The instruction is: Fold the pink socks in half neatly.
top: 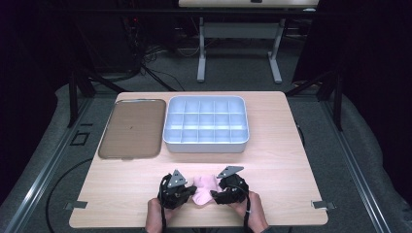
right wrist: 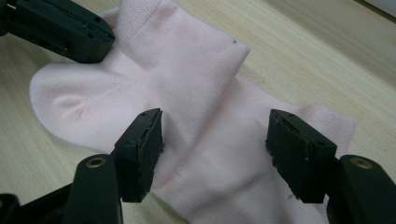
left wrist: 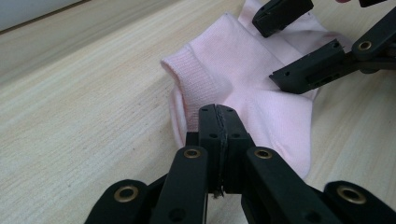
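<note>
A pale pink sock (top: 204,190) lies flat near the front edge of the wooden table (top: 286,165), between my two grippers. In the left gripper view my left gripper (left wrist: 218,116) has its jaws pressed together on the sock (left wrist: 261,107), just beside the ribbed cuff (left wrist: 194,84), and the fabric creases toward the tips. My right gripper (right wrist: 219,151) stands open, one jaw on each side of a folded part of the sock (right wrist: 196,93), with its pads clear of the cloth. The right gripper (left wrist: 299,44) reaches in over the sock from the far side. A hand holds each gripper.
A flat brown tray (top: 132,128) lies at the back left of the table. Beside it on the right stands a white box (top: 206,146) divided into several compartments. Beyond the table are cables on the floor and the legs of another table (top: 201,58).
</note>
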### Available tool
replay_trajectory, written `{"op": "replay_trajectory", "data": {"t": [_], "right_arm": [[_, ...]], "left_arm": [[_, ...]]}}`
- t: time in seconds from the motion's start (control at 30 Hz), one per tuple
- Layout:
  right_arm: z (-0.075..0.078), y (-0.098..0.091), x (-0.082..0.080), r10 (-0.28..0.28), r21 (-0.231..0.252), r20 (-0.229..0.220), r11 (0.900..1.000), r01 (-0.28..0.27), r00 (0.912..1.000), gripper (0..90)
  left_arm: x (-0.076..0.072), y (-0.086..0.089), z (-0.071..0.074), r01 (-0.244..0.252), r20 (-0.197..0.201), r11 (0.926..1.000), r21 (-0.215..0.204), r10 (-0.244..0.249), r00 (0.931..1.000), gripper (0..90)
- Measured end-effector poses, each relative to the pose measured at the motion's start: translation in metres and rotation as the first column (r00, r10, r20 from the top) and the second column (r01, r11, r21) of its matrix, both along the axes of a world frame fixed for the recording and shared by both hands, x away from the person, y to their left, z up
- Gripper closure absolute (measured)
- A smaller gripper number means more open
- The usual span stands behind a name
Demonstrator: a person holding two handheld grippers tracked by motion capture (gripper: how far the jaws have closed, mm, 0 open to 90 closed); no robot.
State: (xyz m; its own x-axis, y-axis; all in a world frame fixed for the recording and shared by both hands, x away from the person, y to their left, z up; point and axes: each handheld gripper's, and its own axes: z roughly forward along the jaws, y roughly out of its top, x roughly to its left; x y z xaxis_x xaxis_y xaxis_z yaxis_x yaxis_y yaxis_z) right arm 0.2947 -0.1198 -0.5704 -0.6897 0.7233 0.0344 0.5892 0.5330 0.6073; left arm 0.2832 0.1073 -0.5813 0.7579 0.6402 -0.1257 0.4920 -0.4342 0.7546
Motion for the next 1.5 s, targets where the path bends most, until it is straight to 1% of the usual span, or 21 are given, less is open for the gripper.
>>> {"op": "replay_trajectory", "data": {"t": [0.03,0.1,0.13,0.17,0.27,0.4,0.43,0.47,0.5,0.53,0.6,0.67,0.7,0.77,0.83,0.93,1.03,1.17,1.2,1.37,1.5], "right_arm": [[0.000,0.000,0.000,0.000,0.000,0.000,1.0000,0.000,1.0000,35.5],[-0.001,-0.001,0.000,0.002,0.002,0.007,1.0000,-0.003,1.0000,35.5],[-0.001,-0.001,0.000,0.002,0.002,0.007,1.0000,-0.003,1.0000,35.5],[-0.001,-0.001,0.000,0.002,-0.001,0.009,1.0000,-0.002,1.0000,35.4],[-0.001,-0.002,0.000,0.011,0.003,0.006,0.9999,-0.011,0.9999,35.3],[0.000,-0.014,0.003,0.024,0.077,-0.014,0.9968,-0.023,0.9996,37.1],[0.000,-0.014,0.003,0.024,0.077,-0.014,0.9968,-0.023,0.9996,37.1],[0.001,-0.018,0.003,0.019,0.087,-0.023,0.9961,-0.017,0.9996,37.4],[0.005,-0.024,0.002,0.001,0.103,-0.016,0.9947,0.000,0.9999,38.4],[0.012,-0.037,0.000,-0.036,0.130,0.002,0.9909,0.036,0.9993,39.7],[0.019,-0.050,-0.002,-0.078,0.146,0.017,0.9865,0.075,0.9968,42.4],[0.021,-0.055,-0.002,-0.096,0.136,0.016,0.9863,0.093,0.9952,43.4],[0.023,-0.063,-0.003,-0.126,0.121,0.026,0.9851,0.122,0.9917,44.5],[0.022,-0.072,-0.002,-0.170,0.091,0.011,0.9816,0.168,0.9854,47.4],[0.020,-0.074,-0.002,-0.179,0.085,0.000,0.9802,0.179,0.9838,48.6],[0.011,-0.078,0.000,-0.206,0.047,-0.034,0.9772,0.207,0.9781,52.4],[0.008,-0.077,0.000,-0.209,0.052,-0.037,0.9762,0.211,0.9772,53.7],[0.004,-0.071,0.000,-0.182,0.020,-0.041,0.9830,0.183,0.9825,58.0],[0.003,-0.070,-0.001,-0.187,0.014,-0.026,0.9823,0.187,0.9821,59.6],[0.004,-0.067,-0.002,-0.180,-0.009,-0.013,0.9836,0.180,0.9835,64.8],[0.003,-0.067,-0.002,-0.183,-0.008,-0.009,0.9831,0.183,0.9830,67.2]], "left_arm": [[0.000,0.000,0.000,0.000,0.000,1.0000,0.000,0.000,1.0000,89.5],[0.000,0.004,-0.004,0.003,0.003,0.9992,-0.040,-0.003,1.0000,89.6],[0.000,0.004,-0.004,0.003,0.003,0.9992,-0.040,-0.003,1.0000,89.6],[0.000,0.005,-0.006,0.005,0.004,0.9983,-0.058,-0.005,1.0000,89.6],[0.000,0.005,-0.006,0.004,0.010,0.9984,-0.057,-0.004,0.9999,89.6],[-0.001,0.005,-0.007,0.006,0.017,0.9981,-0.061,-0.005,0.9998,89.6],[-0.001,0.005,-0.007,0.006,0.017,0.9981,-0.061,-0.005,0.9998,89.6],[-0.001,0.005,-0.007,0.008,0.029,0.9987,-0.051,-0.007,0.9995,89.6],[-0.002,0.004,-0.007,0.007,0.029,0.9986,-0.053,-0.006,0.9996,89.6],[-0.001,0.005,-0.007,0.006,0.027,0.9984,-0.057,-0.005,0.9996,89.6],[-0.001,0.005,-0.007,0.006,0.022,0.9981,-0.061,-0.004,0.9998,89.6],[-0.001,0.005,-0.007,0.006,0.022,0.9981,-0.061,-0.004,0.9998,89.6],[-0.001,0.005,-0.007,0.005,0.018,0.9981,-0.062,-0.004,0.9998,89.6],[0.000,0.005,-0.008,0.005,0.017,0.9978,-0.067,-0.004,0.9998,89.6],[0.000,0.005,-0.008,0.005,0.017,0.9977,-0.067,-0.004,0.9999,89.6],[0.000,0.006,-0.008,0.005,0.010,0.9973,-0.073,-0.004,0.9999,89.6],[0.000,0.006,-0.008,0.005,0.011,0.9974,-0.071,-0.004,0.9999,89.5],[0.000,0.006,-0.008,0.005,0.009,0.9974,-0.072,-0.004,0.9999,89.6],[0.000,0.006,-0.008,0.005,0.010,0.9974,-0.072,-0.004,0.9999,89.5],[0.000,0.006,-0.008,0.004,0.009,0.9972,-0.075,-0.003,1.0000,89.5],[0.000,0.006,-0.008,0.004,0.010,0.9973,-0.073,-0.004,0.9999,89.6]]}}
